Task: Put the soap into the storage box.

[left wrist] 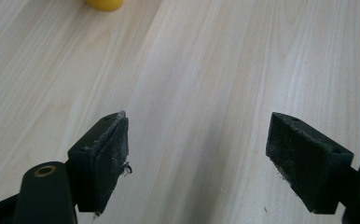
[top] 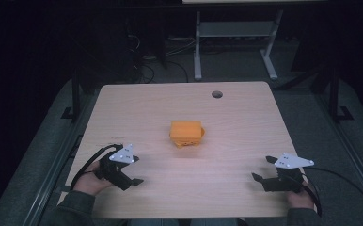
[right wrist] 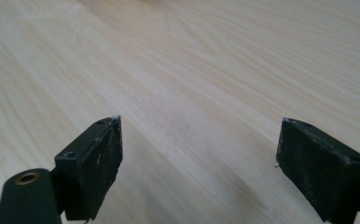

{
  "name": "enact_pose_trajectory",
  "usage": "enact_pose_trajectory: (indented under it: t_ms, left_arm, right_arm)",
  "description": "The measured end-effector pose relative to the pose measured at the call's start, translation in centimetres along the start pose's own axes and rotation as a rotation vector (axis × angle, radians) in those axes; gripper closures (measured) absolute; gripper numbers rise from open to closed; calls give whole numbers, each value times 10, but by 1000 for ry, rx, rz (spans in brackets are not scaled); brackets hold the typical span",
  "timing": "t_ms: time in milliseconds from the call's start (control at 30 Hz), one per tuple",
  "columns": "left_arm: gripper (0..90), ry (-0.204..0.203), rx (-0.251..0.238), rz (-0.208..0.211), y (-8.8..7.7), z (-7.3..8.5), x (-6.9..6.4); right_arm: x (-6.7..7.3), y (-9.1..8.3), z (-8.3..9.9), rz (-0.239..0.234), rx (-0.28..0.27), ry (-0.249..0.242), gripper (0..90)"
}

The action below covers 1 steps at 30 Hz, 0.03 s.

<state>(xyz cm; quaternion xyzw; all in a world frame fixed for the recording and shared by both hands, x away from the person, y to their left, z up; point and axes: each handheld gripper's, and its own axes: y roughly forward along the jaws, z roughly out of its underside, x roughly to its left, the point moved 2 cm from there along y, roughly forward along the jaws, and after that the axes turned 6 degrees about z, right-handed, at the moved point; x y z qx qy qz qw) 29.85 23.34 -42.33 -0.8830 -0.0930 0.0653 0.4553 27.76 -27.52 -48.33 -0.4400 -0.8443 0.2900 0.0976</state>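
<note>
Orange box (top: 186, 133) at middle of worktop (top: 236, 122), nothing touching it. Left hand-held gripper (top: 133, 181) near left edge, jaws wide apart, empty. Right hand-held gripper (top: 262, 173) near right edge, jaws wide apart, empty. Both well apart from box.

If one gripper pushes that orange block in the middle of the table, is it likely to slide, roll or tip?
The orange block looks boxy, wider than tall, with a flat top, so it would probably slide rather than roll or tip. Its lower edge looks uneven, like a second layer, so parts might shift apart. The wooden table looks smooth, so little should resist. Its weight can't be judged.
</note>
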Motion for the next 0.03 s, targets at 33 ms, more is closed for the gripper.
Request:
enact_pose_trajectory:
  t_ms: [33]
  left_arm:
    - [203,-16,-6,-1,1,2,-1]
  right_arm:
    - [0,1,-1,4,-6,10,140]
